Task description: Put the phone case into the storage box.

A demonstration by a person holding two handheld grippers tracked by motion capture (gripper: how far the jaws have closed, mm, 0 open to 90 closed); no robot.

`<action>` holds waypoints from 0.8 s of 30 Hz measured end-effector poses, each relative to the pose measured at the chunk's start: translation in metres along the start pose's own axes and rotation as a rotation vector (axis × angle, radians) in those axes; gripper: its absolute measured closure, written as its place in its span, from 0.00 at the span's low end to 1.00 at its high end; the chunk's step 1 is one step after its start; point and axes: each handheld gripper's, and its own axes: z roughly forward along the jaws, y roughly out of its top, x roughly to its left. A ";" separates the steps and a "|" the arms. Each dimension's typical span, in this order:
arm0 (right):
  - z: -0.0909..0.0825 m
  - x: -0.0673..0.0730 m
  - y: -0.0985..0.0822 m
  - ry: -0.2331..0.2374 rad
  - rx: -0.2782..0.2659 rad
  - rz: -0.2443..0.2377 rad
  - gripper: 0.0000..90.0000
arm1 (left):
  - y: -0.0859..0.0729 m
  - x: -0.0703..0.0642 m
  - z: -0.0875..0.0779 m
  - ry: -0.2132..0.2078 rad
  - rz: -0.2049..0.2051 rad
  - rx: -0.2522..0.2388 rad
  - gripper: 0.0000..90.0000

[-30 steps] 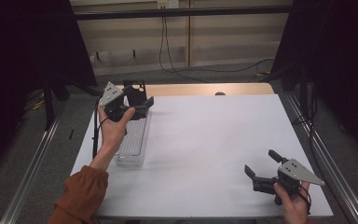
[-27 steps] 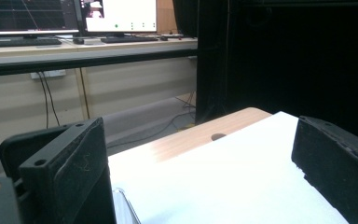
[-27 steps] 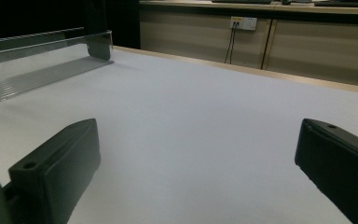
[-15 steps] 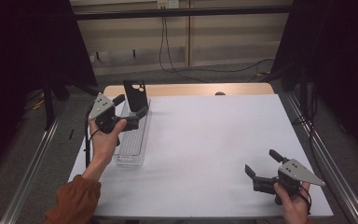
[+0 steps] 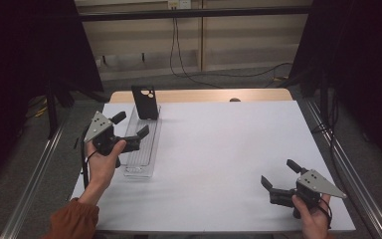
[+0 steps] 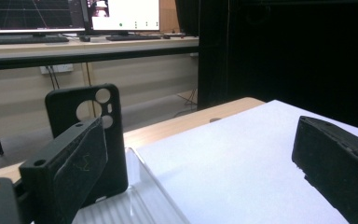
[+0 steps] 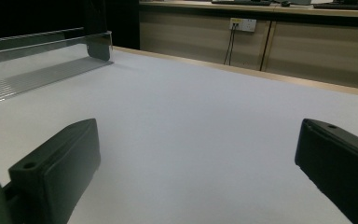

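The left gripper [image 5: 132,125], which a second ago was closed on the black phone case [image 5: 144,102] at the far end of the clear tray [image 5: 143,149], has let go, spread its fingers and drawn back toward the person, leaving the case standing upright in the tray.

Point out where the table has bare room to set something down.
Bare: the white middle between the clear tray and the right hand-held gripper, and the far right corner. Crowded: the left edge, with tray, upright phone case and left hand-held gripper.
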 end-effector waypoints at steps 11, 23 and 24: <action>0.000 0.000 0.000 -0.004 0.000 0.002 0.00 | -0.019 0.002 -0.022 0.018 -0.030 0.001 0.04; -0.001 0.000 0.000 -0.006 -0.003 -0.004 0.00 | -0.040 -0.010 -0.039 0.030 -0.039 0.006 0.04; -0.001 -0.001 0.000 -0.006 -0.003 -0.004 0.00 | -0.042 -0.011 -0.040 0.026 -0.037 0.014 0.03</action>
